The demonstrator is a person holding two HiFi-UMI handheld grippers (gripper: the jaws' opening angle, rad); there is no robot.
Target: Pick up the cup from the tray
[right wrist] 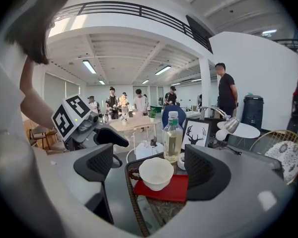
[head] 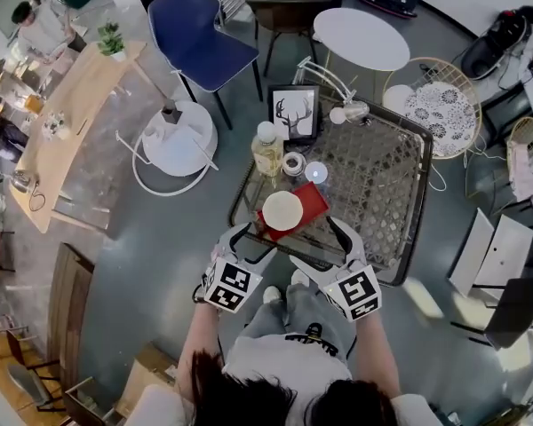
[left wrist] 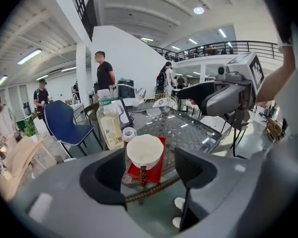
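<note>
Left tool: you have the jaws spread wide, pads bare, nothing pressed between them

Right tool: same, jaws wide apart, gripping nothing

Both tools angled down towards the near edge of the bench, one either side of your knees in the head view, each short of the rim and clear of everything on it. Each tool shows in the other's view, off to the side

Cup: white, upright, mouth open to the ceiling. It sits on the tray, a flat red one, near the tray's front corner. From each tool's view the cup lines up in the gap between that tool's jaws but lies ahead of them, untouched

Tray lies on the bench's glass top, close to the wicker rim at your side

Behind the tray: a bottle of pale yellow liquid, upright, and just beside it a roll of tape. Farther back a framed deer picture stands propped, with a desk lamp to its right

Beyond the bench, a blue chair and a white oval table; people stand in the background
</note>
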